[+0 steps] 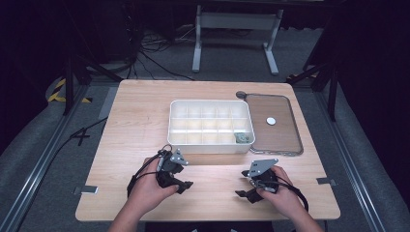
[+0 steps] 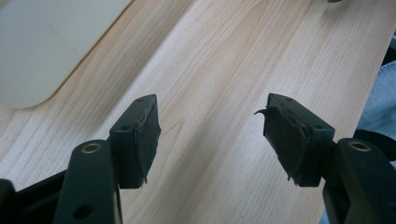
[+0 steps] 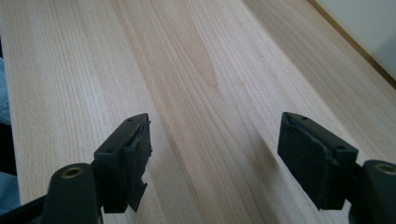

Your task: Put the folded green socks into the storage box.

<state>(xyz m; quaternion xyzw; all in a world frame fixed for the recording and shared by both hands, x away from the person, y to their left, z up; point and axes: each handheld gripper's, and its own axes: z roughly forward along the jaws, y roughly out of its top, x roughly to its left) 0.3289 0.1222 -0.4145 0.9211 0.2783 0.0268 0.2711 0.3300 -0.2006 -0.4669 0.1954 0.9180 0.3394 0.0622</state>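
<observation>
High view: two hand-held grippers are being rested low over the near part of the wooden table (image 1: 140, 111), the left gripper (image 1: 186, 184) and the right gripper (image 1: 240, 194) pointing toward each other, well apart. Both are being held with jaws spread and nothing between the pads; in the left gripper view and the right gripper view bare wood is being framed between the black fingers (image 2: 142, 140) (image 3: 128, 158).

Just beyond them, a white compartment organizer box (image 1: 211, 126) is being left standing mid-table, and a small greenish item (image 1: 241, 137) is lying in its near right compartment. Touching the box's right side, a clear lid (image 1: 273, 124) is lying flat, with a small white disc (image 1: 270, 121) on it.

The work in hand is judged to be around the box and its lid. To do it well, the right gripper should be brought to the lid's near edge with jaws kept wide, the left being used to steady the box wall. The worn, peeling pad rubber should be minded, since grip on thin plastic may be slipping.
</observation>
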